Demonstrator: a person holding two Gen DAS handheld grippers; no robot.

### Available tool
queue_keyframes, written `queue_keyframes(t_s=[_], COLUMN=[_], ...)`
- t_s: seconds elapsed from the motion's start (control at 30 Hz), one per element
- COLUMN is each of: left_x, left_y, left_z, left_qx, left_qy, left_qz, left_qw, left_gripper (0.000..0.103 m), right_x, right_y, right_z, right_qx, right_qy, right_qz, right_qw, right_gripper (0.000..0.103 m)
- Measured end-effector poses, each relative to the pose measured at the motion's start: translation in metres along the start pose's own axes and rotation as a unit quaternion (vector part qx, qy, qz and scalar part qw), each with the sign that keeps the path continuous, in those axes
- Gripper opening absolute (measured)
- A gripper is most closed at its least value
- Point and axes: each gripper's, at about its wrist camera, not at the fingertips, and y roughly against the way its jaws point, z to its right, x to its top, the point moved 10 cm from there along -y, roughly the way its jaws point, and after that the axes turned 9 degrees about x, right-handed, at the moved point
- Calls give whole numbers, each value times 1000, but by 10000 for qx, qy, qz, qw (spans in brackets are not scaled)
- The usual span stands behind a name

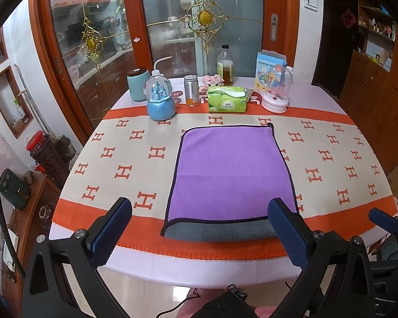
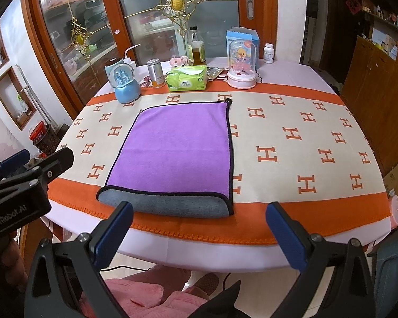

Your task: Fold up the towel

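Lying folded at frame centre on the orange-and-cream H-patterned worktop (image 1: 124,159): purple microfibre towel (image 1: 233,172) with grey underside. Hovering released at the near edge: left tongs (image 1: 199,228), right tongs (image 2: 199,230).

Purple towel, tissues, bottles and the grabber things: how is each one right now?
Purple towel: lying flat, folded over, grey underside showing at the near edge.
Left gripper: open, holding nothing.
Right gripper: open, holding nothing.
Green tissue pack: open, a tissue poking out.
Oil bottle: upright, capped, partly full.
Snow globe: upright.
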Motion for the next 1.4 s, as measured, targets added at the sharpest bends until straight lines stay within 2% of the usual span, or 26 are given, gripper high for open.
queue_keyframes(t_s=[0.6, 0.97, 1.4], left_x=[-15, -22, -29], left_y=[-11, -46, -113], left_z=[0, -11, -41], left_qx=[-137, -208, -299], left_qy=[36, 40, -12], left_qz=[-284, -561, -935], left_qw=[9995, 9982, 9952], left_gripper=[102, 102, 102], right_x=[-6, -1, 4], right_y=[0, -20, -70], right_z=[2, 5, 41], right_qx=[84, 316, 336], right_qy=[108, 154, 354], right_qz=[40, -7, -134], right_qw=[9999, 9994, 9987], right_gripper=[100, 99, 93])
